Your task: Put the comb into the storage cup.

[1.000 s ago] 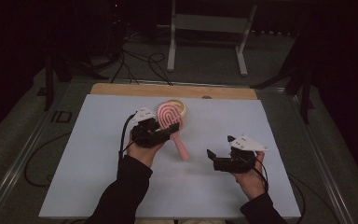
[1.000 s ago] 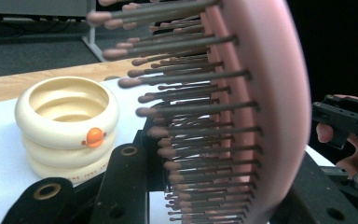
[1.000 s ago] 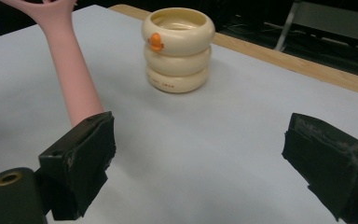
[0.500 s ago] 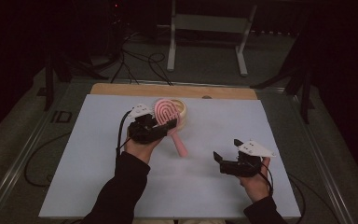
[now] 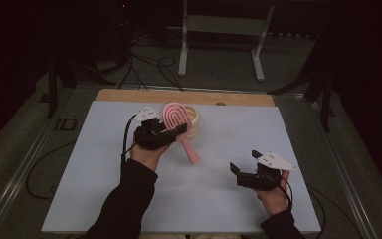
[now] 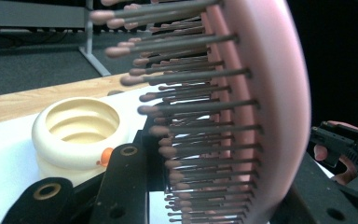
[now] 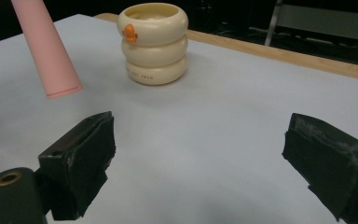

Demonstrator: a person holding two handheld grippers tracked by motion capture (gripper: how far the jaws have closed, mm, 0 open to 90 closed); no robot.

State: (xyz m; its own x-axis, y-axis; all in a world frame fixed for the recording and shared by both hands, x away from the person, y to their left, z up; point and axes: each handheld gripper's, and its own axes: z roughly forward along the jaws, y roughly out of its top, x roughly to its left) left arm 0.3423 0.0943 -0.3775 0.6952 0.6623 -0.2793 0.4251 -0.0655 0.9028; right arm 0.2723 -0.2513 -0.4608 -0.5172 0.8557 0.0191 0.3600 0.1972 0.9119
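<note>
Since the left tool (image 5: 171,132) is clenched on the pink hairbrush (image 5: 176,119) by its head rather than its handle, I'd say the risk is the brush pivoting in the grip. The handle hangs free toward 5 o'clock over the tabletop (image 5: 323,149), so any knock could twist it loose. It could also bump the cream ribbed cup (image 5: 195,121), which stands right behind the brush at about 12 o'clock from that hand; a careless swing would probably tip it.

Pose-wise: the left forearm comes up from 6 o'clock, wrist cocked so the bristles (image 6: 186,126) face the cup. The right tool (image 5: 243,172) sits low near 4 o'clock, jaws spread wide and empty, pointing toward the cup, well apart from everything.
</note>
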